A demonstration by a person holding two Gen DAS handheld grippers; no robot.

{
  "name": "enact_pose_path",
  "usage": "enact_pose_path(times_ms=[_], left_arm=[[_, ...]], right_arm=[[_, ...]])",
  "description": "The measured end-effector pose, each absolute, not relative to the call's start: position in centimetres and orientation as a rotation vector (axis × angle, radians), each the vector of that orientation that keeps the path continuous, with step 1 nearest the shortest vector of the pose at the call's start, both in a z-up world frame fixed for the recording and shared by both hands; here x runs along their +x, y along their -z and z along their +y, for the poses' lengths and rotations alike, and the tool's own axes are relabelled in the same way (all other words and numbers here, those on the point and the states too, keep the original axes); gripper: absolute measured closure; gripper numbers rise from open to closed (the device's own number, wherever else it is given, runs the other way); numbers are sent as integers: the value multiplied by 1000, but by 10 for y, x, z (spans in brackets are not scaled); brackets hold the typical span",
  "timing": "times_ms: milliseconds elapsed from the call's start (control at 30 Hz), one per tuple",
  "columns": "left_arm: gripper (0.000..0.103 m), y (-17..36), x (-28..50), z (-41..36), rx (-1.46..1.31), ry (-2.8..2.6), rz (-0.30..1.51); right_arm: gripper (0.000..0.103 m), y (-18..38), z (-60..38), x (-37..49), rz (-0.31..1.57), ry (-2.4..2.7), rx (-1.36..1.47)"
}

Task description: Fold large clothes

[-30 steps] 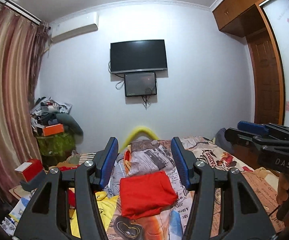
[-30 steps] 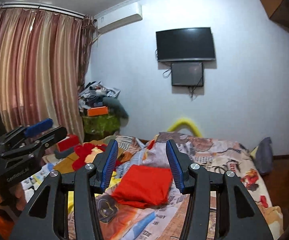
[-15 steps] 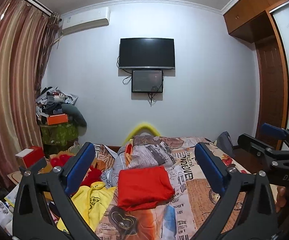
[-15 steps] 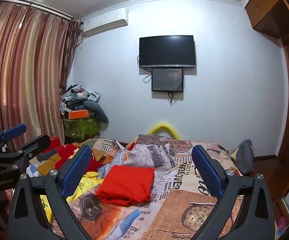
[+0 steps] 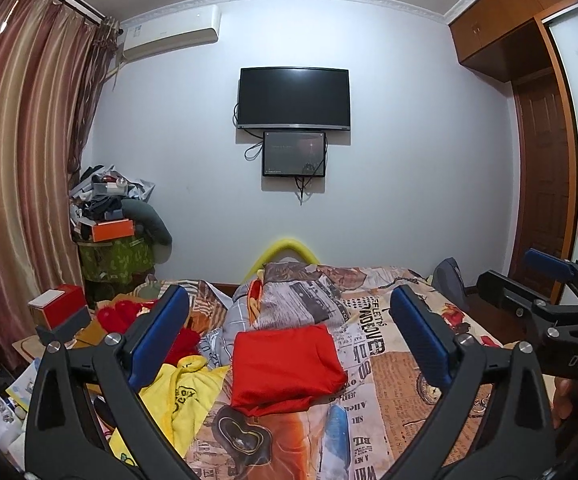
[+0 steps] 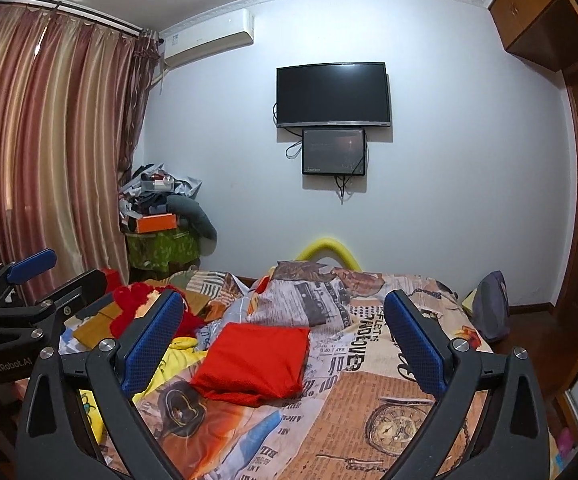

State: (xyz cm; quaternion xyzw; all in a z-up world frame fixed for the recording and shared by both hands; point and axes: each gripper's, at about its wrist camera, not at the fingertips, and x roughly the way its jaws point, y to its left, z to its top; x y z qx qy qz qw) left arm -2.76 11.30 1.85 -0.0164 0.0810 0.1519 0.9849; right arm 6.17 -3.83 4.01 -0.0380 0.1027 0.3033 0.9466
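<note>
both grippers spread wide and holding nothing, left gripper and right gripper hanging above the bed, folded red garment lying on it, yellow cloth beside, left view catches wardrobe door, right view more curtain

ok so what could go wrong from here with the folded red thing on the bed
1. The folded red garment lies on a rumpled printed bedspread, so a careless grab may pinch the cover too or undo the fold.
2. The loose yellow garment lies right beside it; the open left gripper could snag that instead.
3. The right gripper, also open, is close to the left one; they might collide.
</note>
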Motion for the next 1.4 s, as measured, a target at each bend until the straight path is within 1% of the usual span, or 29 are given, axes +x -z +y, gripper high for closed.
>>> enact_pose_path(times_ms=[467,1400], left_arm=[[2,-10,-21,116,-47,-307,197],[1,-5,-20,118,-64,-302,204]], right_arm=[[3,-41,-41,63,236,-621,-78],[3,-40,-44,63,254,-627,-74]])
